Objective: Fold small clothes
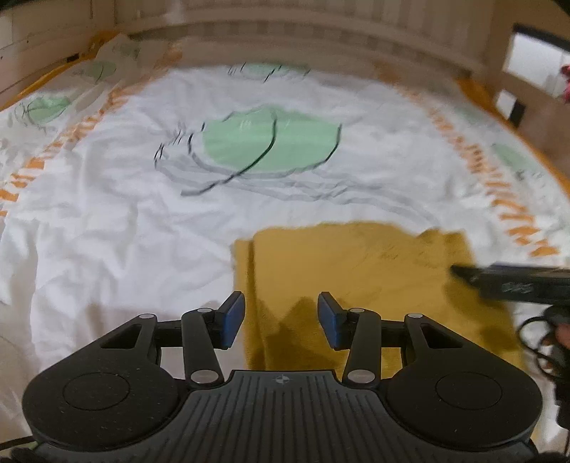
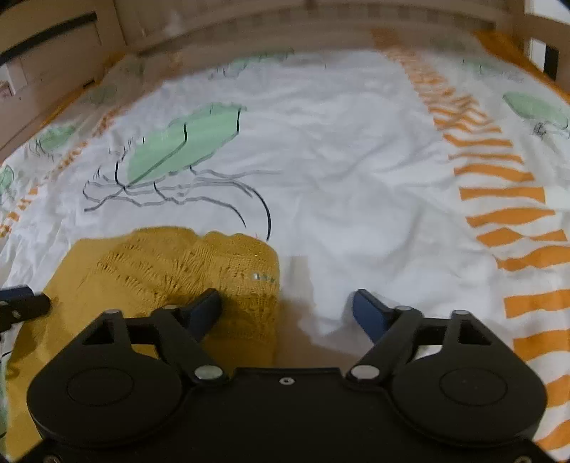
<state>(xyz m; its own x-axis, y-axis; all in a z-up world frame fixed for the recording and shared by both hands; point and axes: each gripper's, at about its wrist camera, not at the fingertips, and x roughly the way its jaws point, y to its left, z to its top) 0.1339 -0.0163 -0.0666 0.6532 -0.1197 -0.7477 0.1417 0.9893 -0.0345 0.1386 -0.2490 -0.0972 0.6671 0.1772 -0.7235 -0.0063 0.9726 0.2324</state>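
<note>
Yellow cloth [image 1: 356, 277] lies on a bed, on a white sheet [image 1: 124, 231] with green leaf shapes, thin black lines and orange stripes. It is a small knitted piece of clothing in a mustard colour. It sits at the near side of the bed, close to both pairs of tongs.

In the left wrist view the cloth looks like a flat, folded block with a straight left edge and a straight far edge. The left tongs [image 1: 281, 320] hang over its near left part. Their two blue pads [image 1: 233, 317] stand apart with a gap between them, and nothing is held in the gap. The picture is blurry, so it is hard to say if the pads touch the cloth or hang just above it.

In the right wrist view the cloth [image 2: 171, 270] fills the near left corner. Its holey knit pattern shows, and its far right edge looks rounded and bumpy. The right tongs [image 2: 285, 313] are spread wide. The left finger [image 2: 205, 311] rests on or just over the right edge of the cloth. The right finger is over bare white sheet [image 2: 356, 213]. Nothing is pinched between them.

The right tongs [image 1: 509, 281] also show as a dark bar at the right edge of the left wrist view, reaching over the cloth's right side. A wooden bed frame [image 1: 320, 28] stands at the far end.
</note>
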